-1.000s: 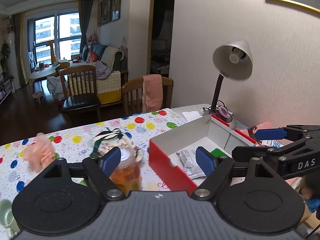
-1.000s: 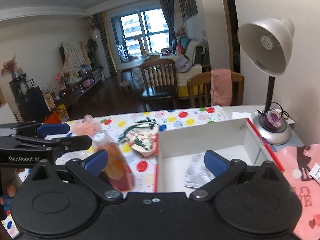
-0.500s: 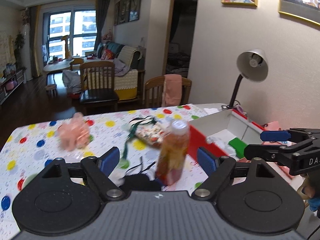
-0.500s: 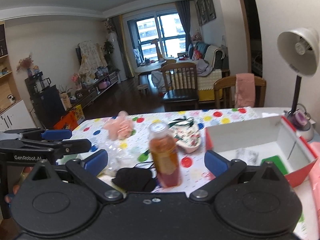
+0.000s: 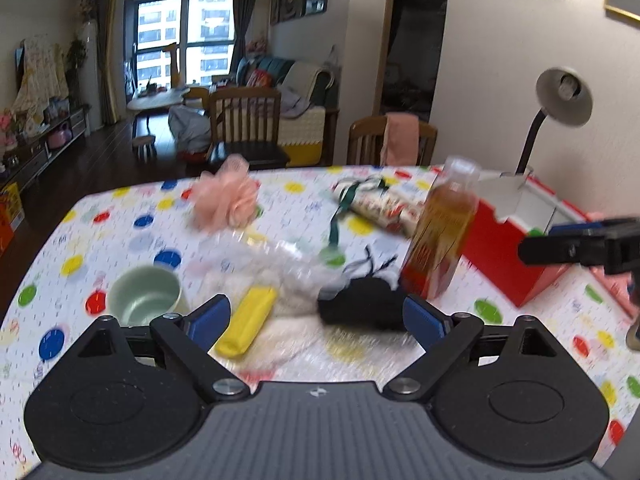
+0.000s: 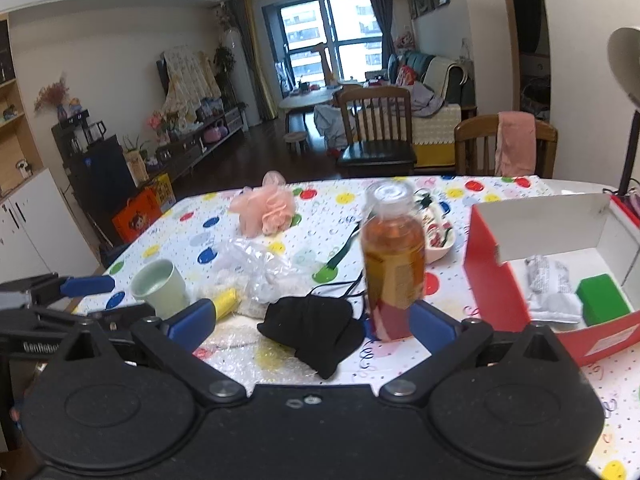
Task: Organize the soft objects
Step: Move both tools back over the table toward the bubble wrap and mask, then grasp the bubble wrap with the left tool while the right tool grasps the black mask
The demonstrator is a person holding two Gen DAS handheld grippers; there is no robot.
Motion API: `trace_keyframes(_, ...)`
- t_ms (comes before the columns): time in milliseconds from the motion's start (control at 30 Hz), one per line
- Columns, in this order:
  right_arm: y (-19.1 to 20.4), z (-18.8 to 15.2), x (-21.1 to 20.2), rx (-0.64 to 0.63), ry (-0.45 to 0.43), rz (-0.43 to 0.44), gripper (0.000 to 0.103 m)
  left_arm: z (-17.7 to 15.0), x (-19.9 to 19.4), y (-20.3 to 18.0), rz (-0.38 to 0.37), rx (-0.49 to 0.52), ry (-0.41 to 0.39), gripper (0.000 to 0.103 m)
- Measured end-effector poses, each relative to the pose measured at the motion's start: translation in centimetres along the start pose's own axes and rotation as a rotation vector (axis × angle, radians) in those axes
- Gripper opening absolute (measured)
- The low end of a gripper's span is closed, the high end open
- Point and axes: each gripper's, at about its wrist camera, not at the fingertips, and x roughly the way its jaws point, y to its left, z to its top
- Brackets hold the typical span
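Left gripper [image 5: 316, 318] over the dotted tablecloth [image 5: 120, 216], jaws wide apart and just been opening, nothing between the pads. Right gripper [image 6: 312, 322] likewise spread, nothing clamped.

In the left wrist view: black face mask [image 5: 362, 304] lying flat just ahead of the right-hand blue pad, at about 1 o'clock from the gap. Yellow bar-shaped thing [image 5: 246, 326] at 11 o'clock, beside the left-hand pad, resting on crumpled clear plastic wrap [image 5: 264, 256]. Pale green cup [image 5: 144, 300] at 10 o'clock, upright. Pink mesh puff [image 5: 226, 198] further out at 11 o'clock. Floral pouch with green ribbon [image 5: 380, 204] at 1 o'clock, behind the mask. Amber drink bottle [image 5: 444, 232] upright at 2 o'clock, base just beside the mask; touching or not, hard to say through the blur. Red box [image 5: 504, 244] at 3 o'clock.

In the right wrist view: inside the red box, a green block [image 6: 604, 300] and a printed white packet [image 6: 550, 288], side by side.
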Motion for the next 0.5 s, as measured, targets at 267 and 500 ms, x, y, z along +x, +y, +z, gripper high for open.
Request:
trace_keyframes(267,1.3,-0.9,5.0,-0.038,0.097,-0.024,0.103,-4.1,2.8,0.7,0.025,0.004,0.079,0.094)
trace_keyframes(500,2.3,-1.5,9.5,-0.082,0.169,-0.031,0.103,-6.6,5.9,0.7,0.046,-0.012,0.159,0.094)
